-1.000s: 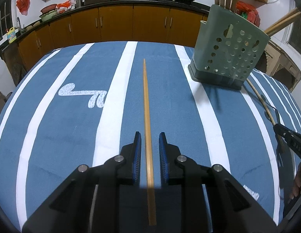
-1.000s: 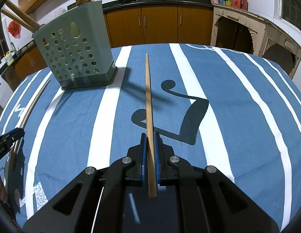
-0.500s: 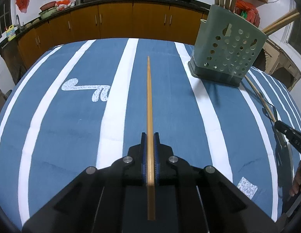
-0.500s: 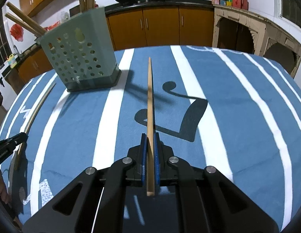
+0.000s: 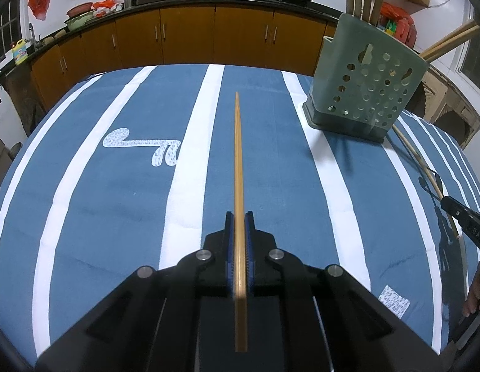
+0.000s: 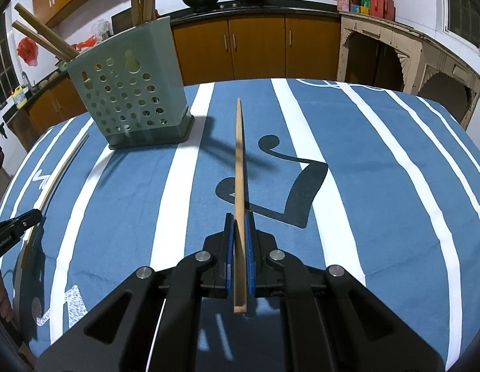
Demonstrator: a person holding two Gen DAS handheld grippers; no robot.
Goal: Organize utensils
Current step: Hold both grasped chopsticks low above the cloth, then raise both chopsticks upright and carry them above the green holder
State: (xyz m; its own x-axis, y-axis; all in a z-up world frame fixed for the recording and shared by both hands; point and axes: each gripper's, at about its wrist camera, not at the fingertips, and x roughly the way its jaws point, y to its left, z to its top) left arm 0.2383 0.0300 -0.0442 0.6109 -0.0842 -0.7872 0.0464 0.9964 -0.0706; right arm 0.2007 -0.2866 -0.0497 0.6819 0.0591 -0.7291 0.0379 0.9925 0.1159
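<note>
1. Left claw [image 5: 239,217]: black plastic arms with blue ribbed pads, clenched on a thin wooden chopstick [image 5: 238,167]. The stick is straight and tapered, its point aimed away along the fingers, its blunt end sticking out behind the pads over the claw body.
2. One second ago the left pads stood apart with the stick lying loose between them; now they press it from both sides, and the cloth sits lower in view.
3. Counter [image 5: 94,217]: covered by a blue woven cloth with white stripes and a speckled white curl motif.
4. Utensil holder [image 5: 364,93]: pale green plastic, boxy, perforated with round holes, on a darker base. It stands upright on the cloth, right of the left claw's stick. Wooden sticks [image 5: 451,42] lean out of its top.
5. A curved thin stick [image 5: 416,158] lies on the cloth from the holder's base toward the right claw's tip at the frame edge.
6. Right claw [image 6: 239,217]: same build, clamped on a second wooden chopstick [image 6: 239,161] with a square-cut rear end. This stick is held above the cloth and casts a shadow there.
7. Against the earlier right view, the grip is unchanged; the holder [image 6: 128,93] appears larger, left of the stick.
8. Wooden cabinets [image 6: 255,49] line the far wall.
</note>
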